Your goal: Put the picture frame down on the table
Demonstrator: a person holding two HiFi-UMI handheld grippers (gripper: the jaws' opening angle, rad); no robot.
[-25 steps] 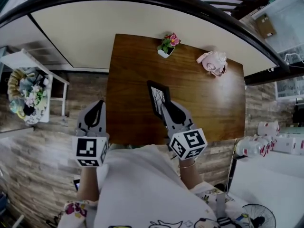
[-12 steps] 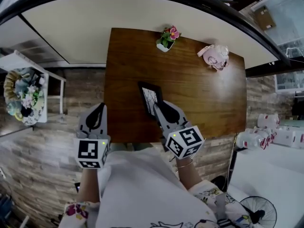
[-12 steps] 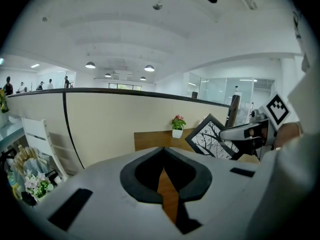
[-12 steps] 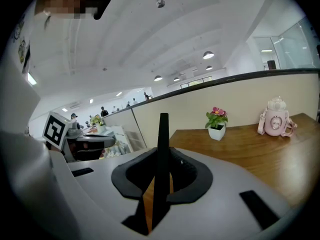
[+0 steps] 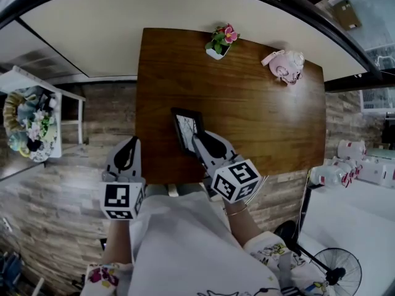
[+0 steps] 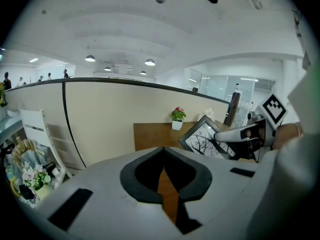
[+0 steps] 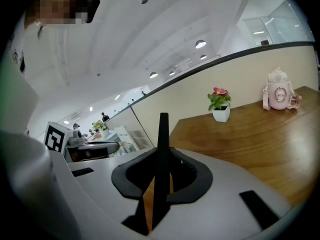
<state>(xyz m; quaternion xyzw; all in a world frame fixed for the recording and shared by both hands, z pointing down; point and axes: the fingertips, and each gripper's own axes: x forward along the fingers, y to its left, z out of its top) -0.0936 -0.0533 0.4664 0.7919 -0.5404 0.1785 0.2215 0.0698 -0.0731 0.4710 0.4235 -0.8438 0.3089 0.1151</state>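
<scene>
Right hand-held gripper [image 5: 199, 140] is clamped on the edge of the thin black rectangular picture frame [image 5: 185, 127] with a bare-branch print, which sits tilted over the glossy dark-wood tabletop [image 5: 259, 116] around 7 o'clock. Left hand-held gripper [image 5: 130, 143] is pinched closed on nothing, just off the tabletop's edge. White pot of pink flowers [image 5: 218, 43] at 12, rounded pink bottle [image 5: 285, 66] at 2.

Table [image 5: 259, 122] in middle; curved partition wall [image 5: 154, 17] behind its far edge. Potted plant [image 5: 220, 42] on table at far edge, near middle. Bottle [image 5: 286, 66] on table at far right corner, well apart from plant. Picture frame [image 5: 185, 127] over near left part of table, tilted, edge-on between fingers [image 5: 208, 147] of right gripper [image 5: 196, 138]. Left gripper [image 5: 128, 143] left of frame, beyond table's left edge, over floor [image 5: 92, 165]. Rack [image 5: 37, 113] far left, beside wall. Fan [image 5: 338, 275] on floor at near right, well apart from table
</scene>
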